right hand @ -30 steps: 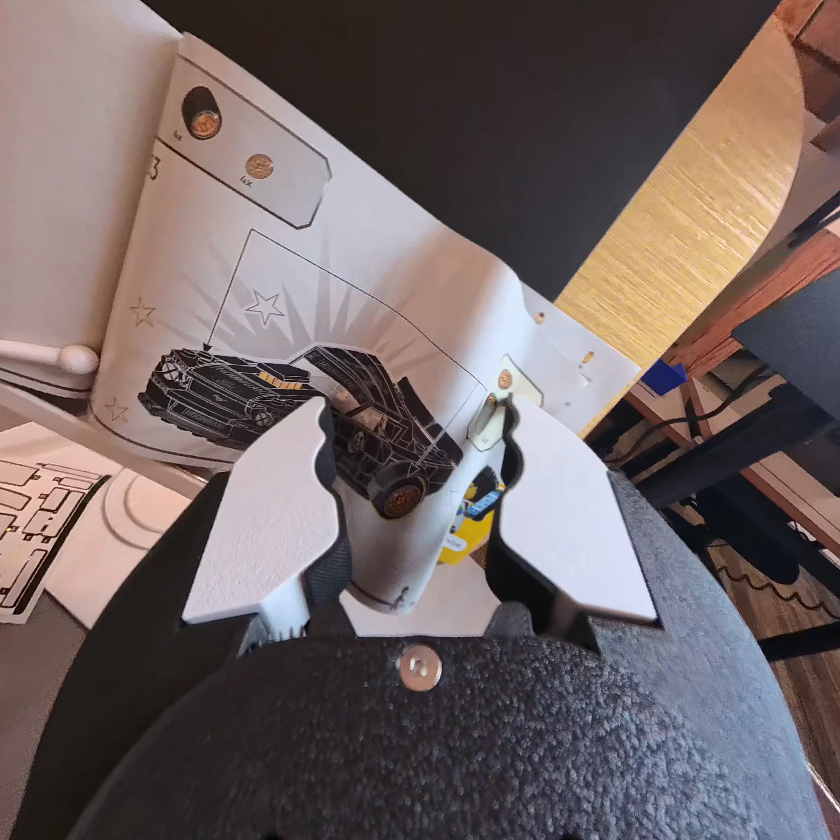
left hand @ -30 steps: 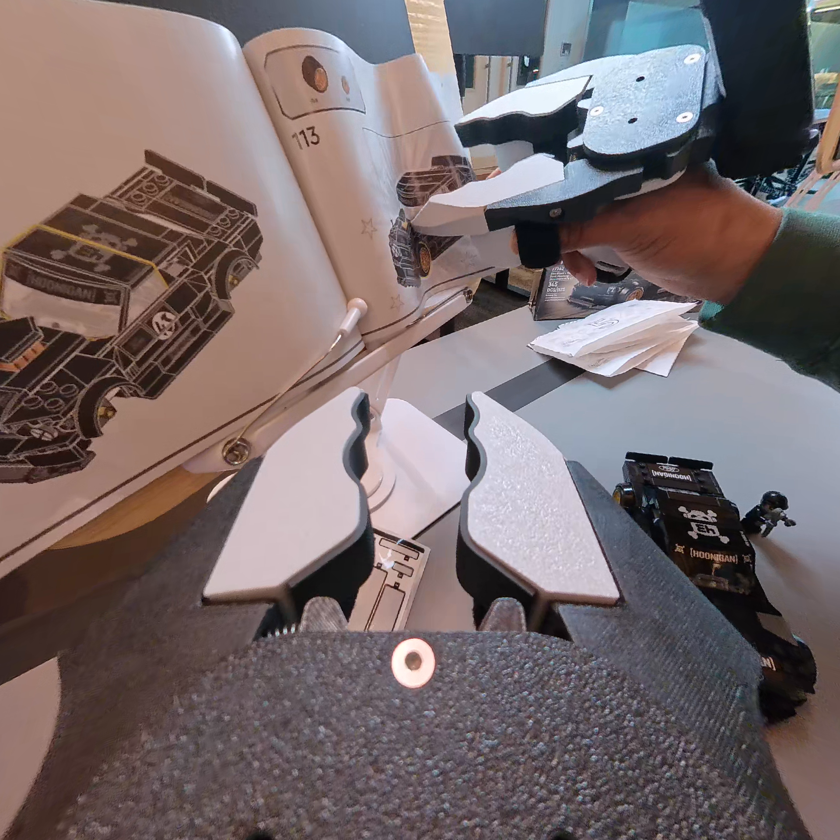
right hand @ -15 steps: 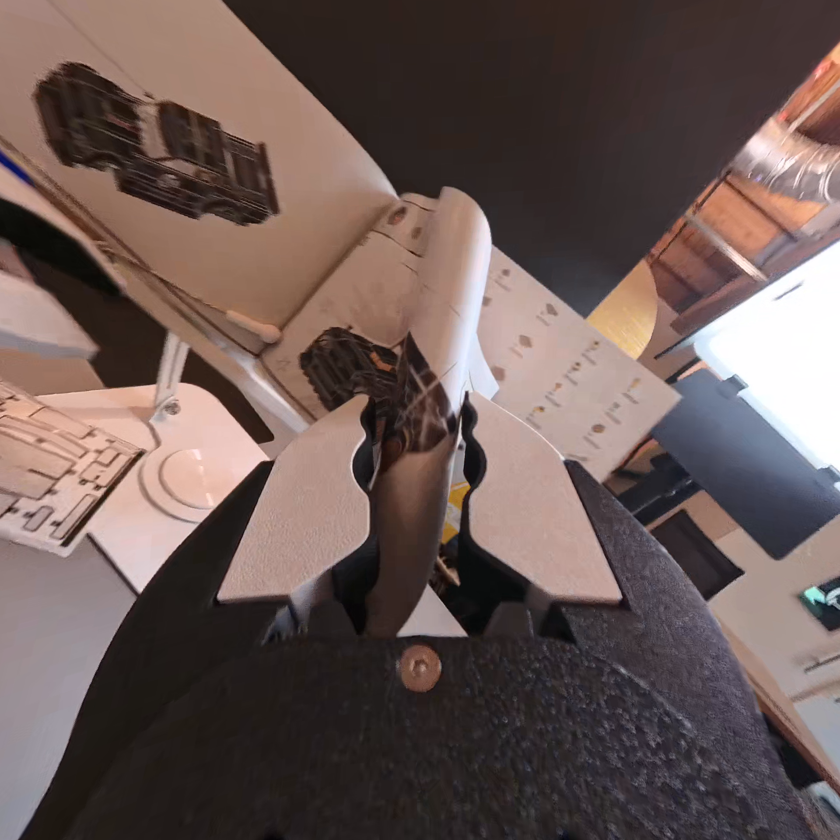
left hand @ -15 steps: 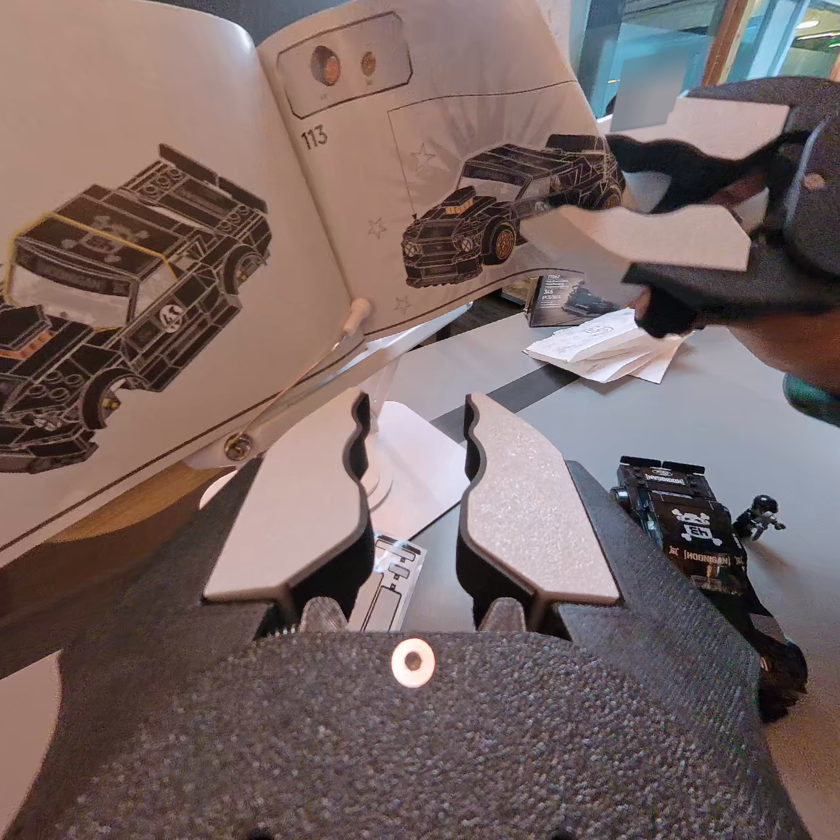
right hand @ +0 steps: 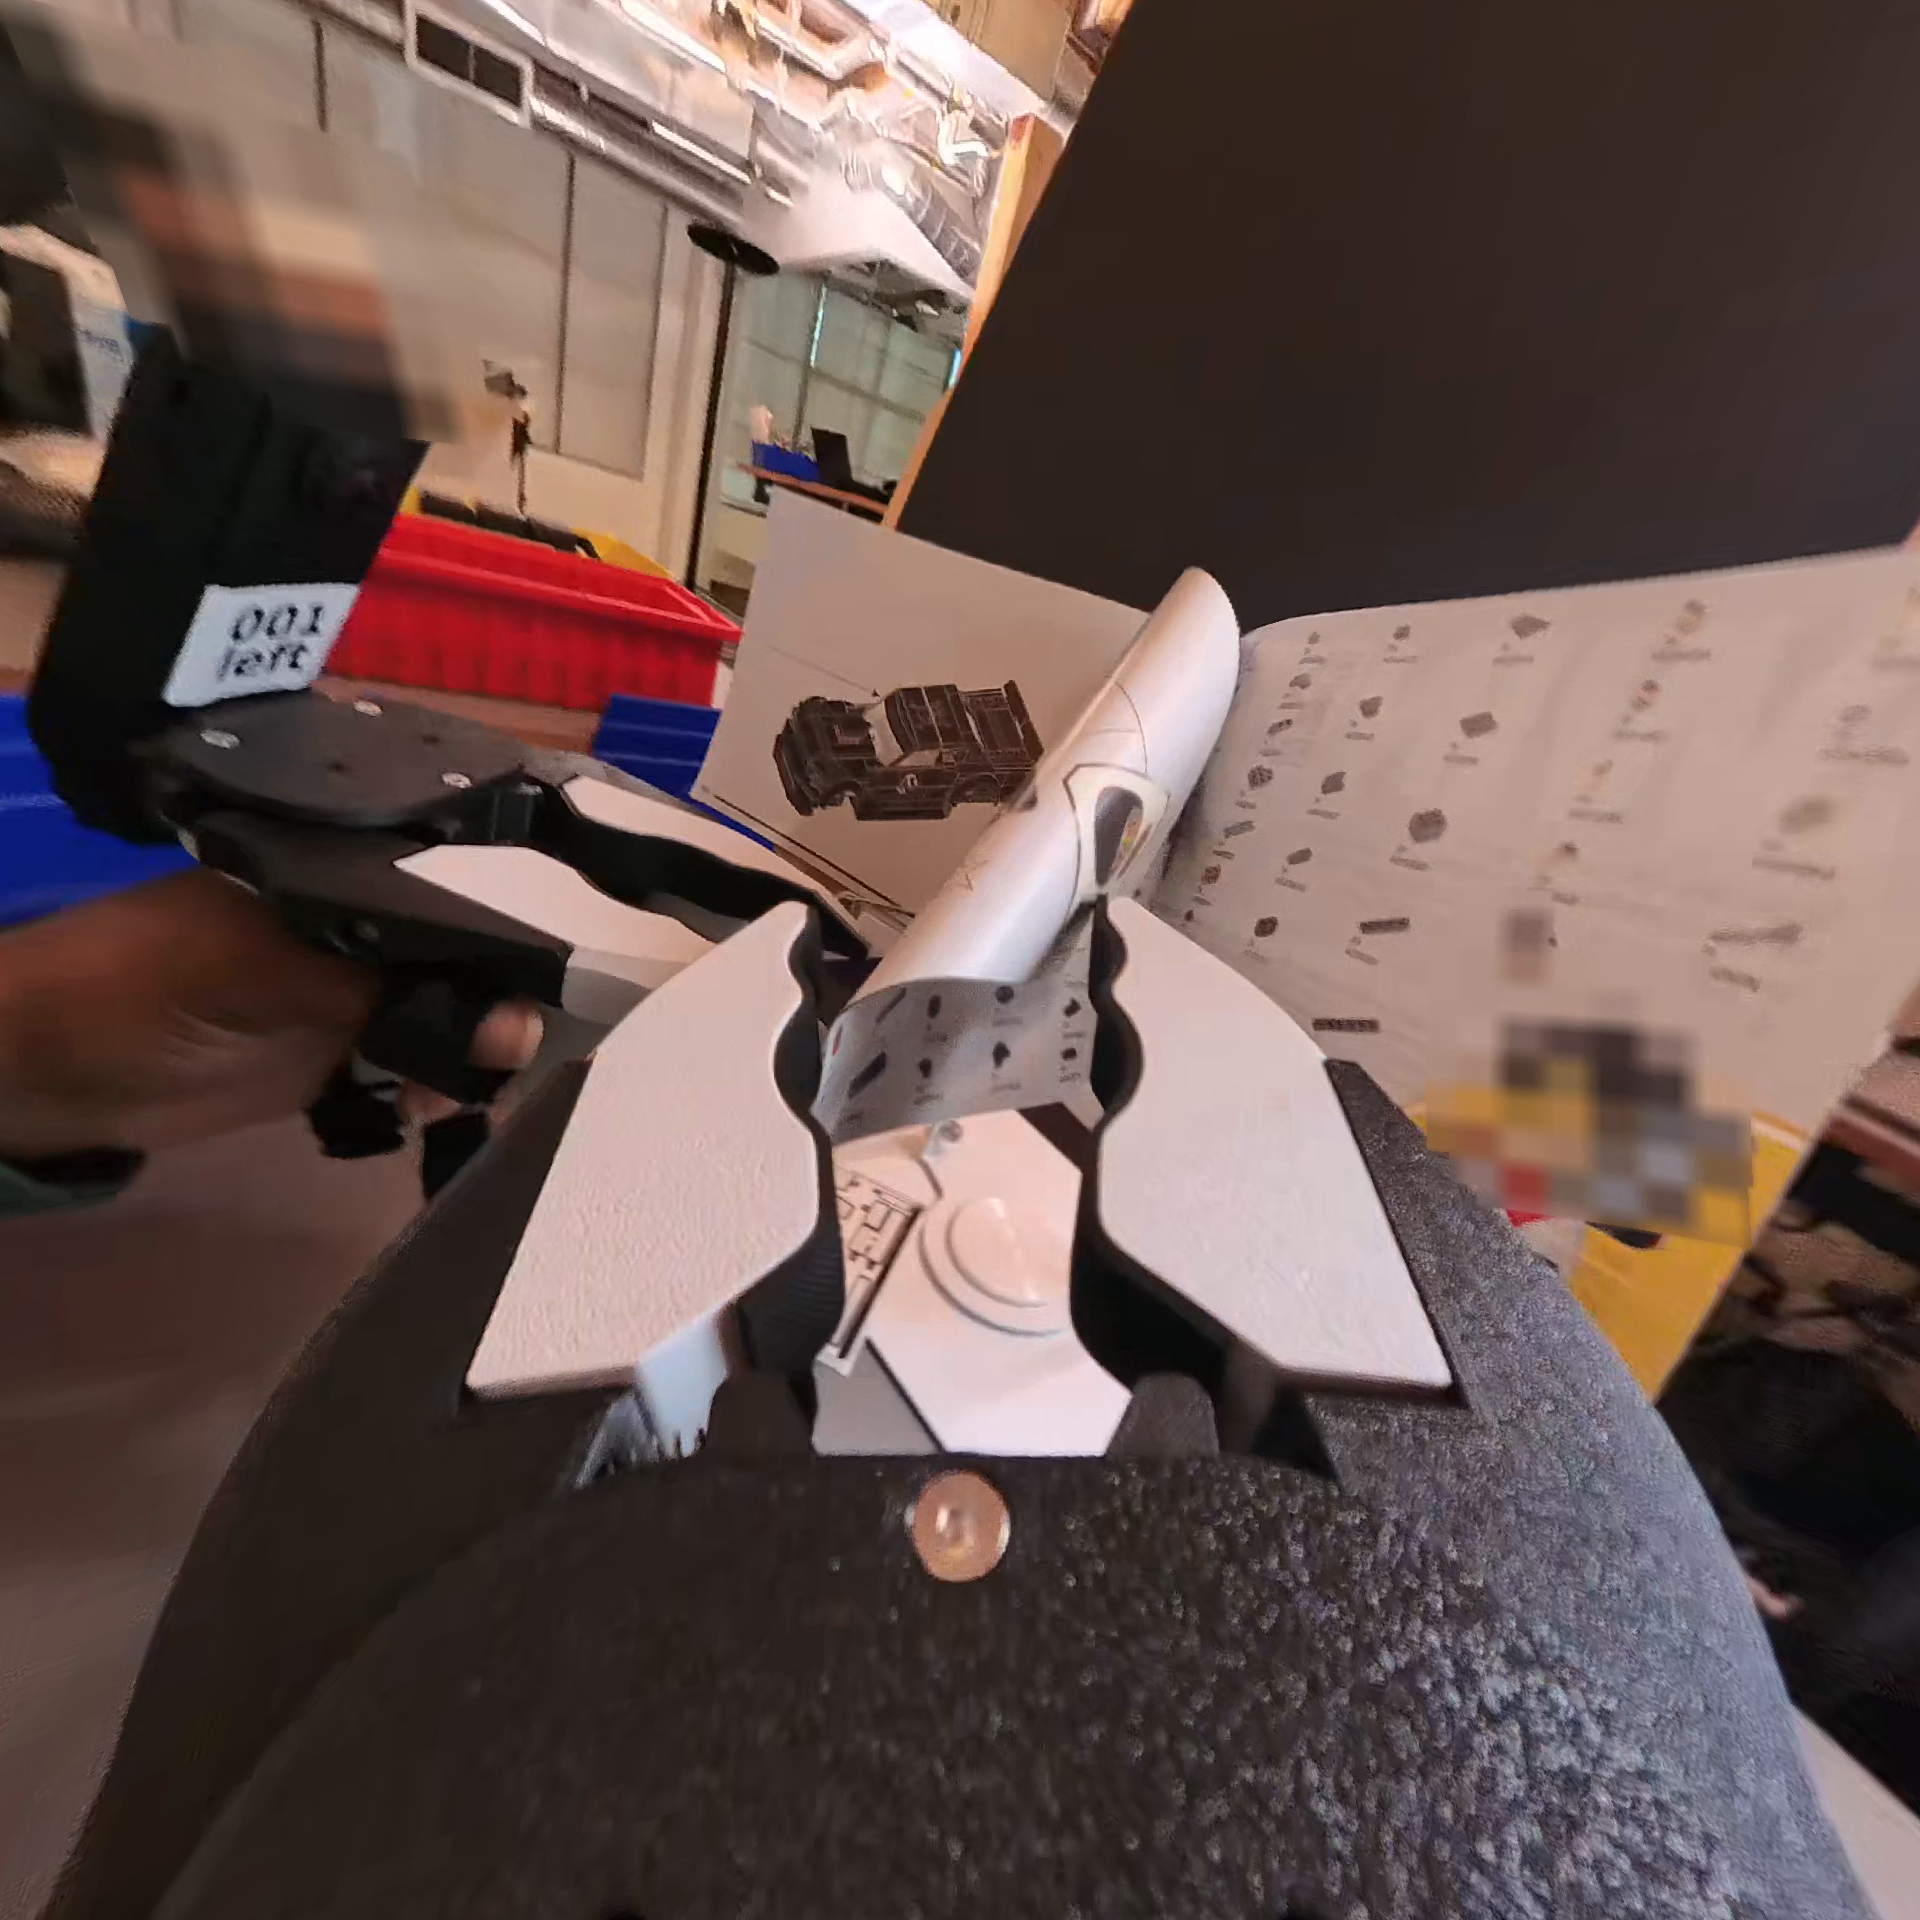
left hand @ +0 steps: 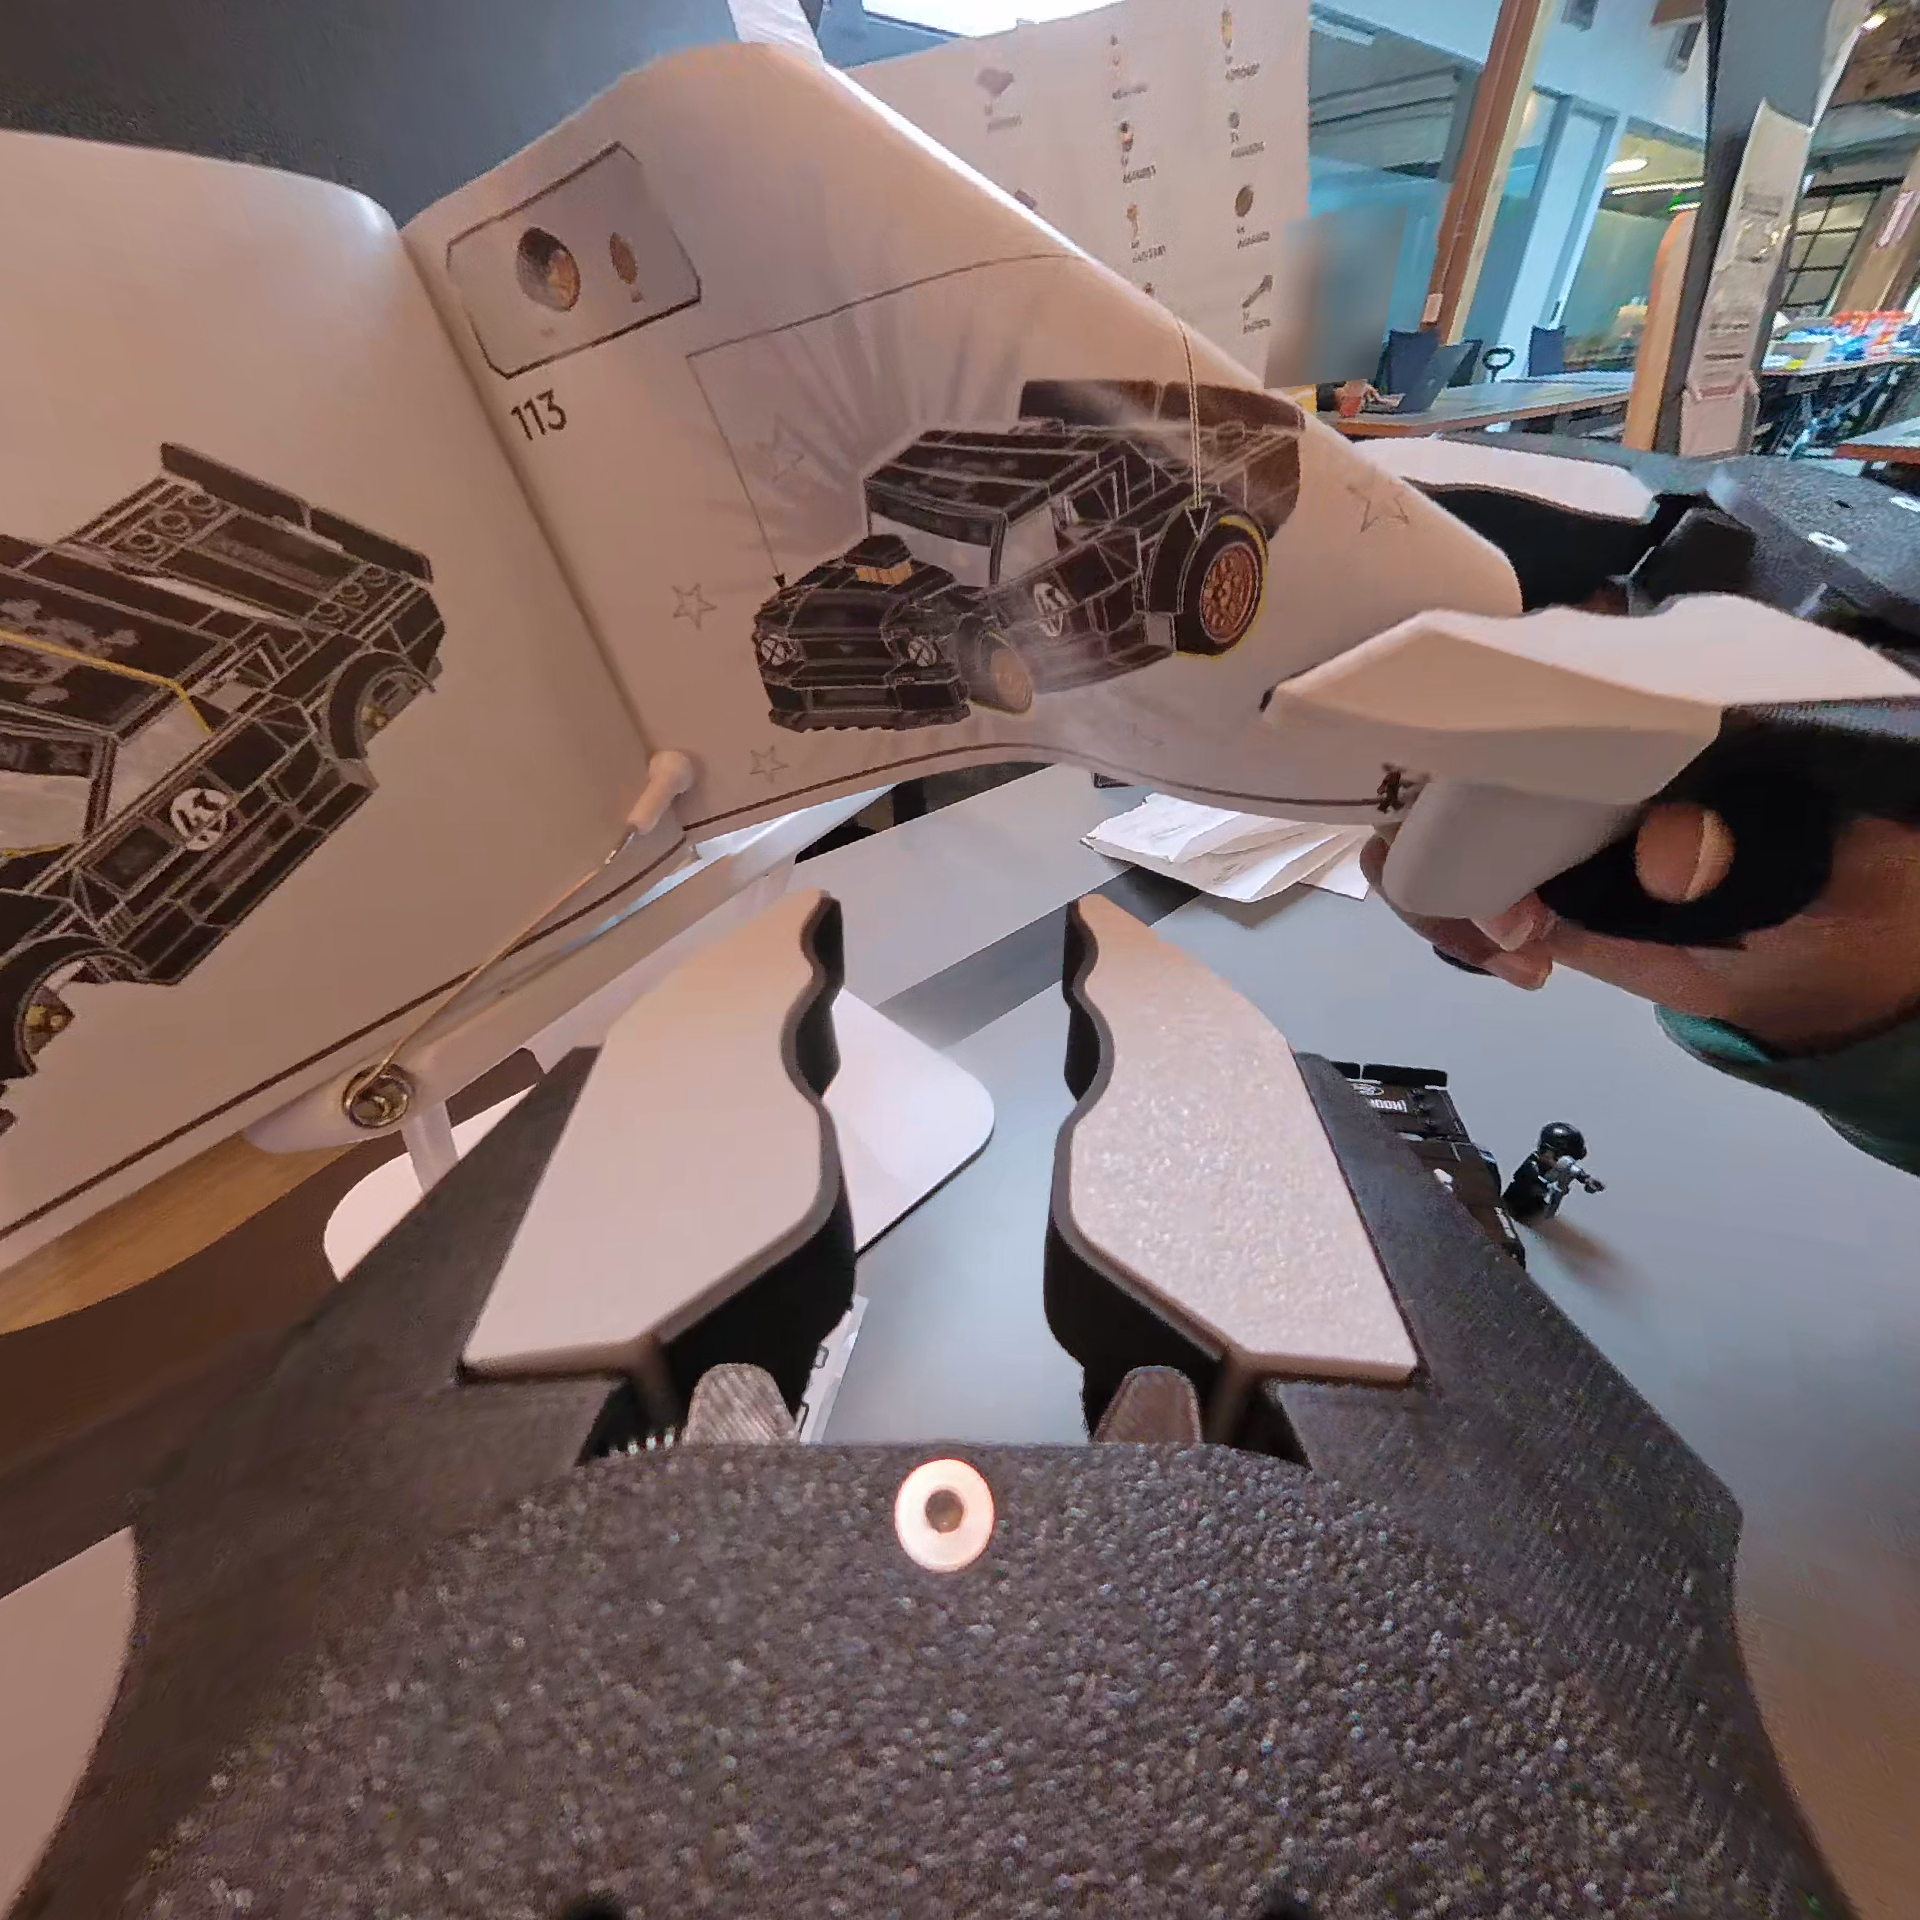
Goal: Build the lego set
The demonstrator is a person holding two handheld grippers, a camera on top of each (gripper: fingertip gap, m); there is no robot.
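The instruction booklet (left hand: 260, 499) stands open on a white stand (left hand: 904, 1101). Its right-hand page (left hand: 935, 468), printed with a black car, is lifted and bowed. My right gripper (left hand: 1340, 592) has that page's outer corner between its fingers. In the right wrist view the curled page (right hand: 966, 1039) spans the gap of the right gripper (right hand: 951, 914), and the jaws stand apart. My left gripper (left hand: 945, 925) is open and empty below the booklet. The built black lego car (left hand: 1434, 1122) sits on the table, half hidden behind my right finger, with a black minifigure (left hand: 1553, 1169) beside it.
Folded white papers (left hand: 1226, 842) lie on the grey table behind the car. A sticker sheet (right hand: 868, 1236) lies by the stand's base (right hand: 987, 1247). A parts-list page (right hand: 1558, 831) shows behind the lifted page. Red (right hand: 520, 613) and blue (right hand: 42, 831) bins stand far behind. Left tips and right tips are each some 25 cm from the built black lego car (left hand: 1434, 1122).
The right gripper took the right-hand page's corner and swung it up and leftward, baring the parts-list page; its jaws are wider than half a second ago. The left gripper barely moved.
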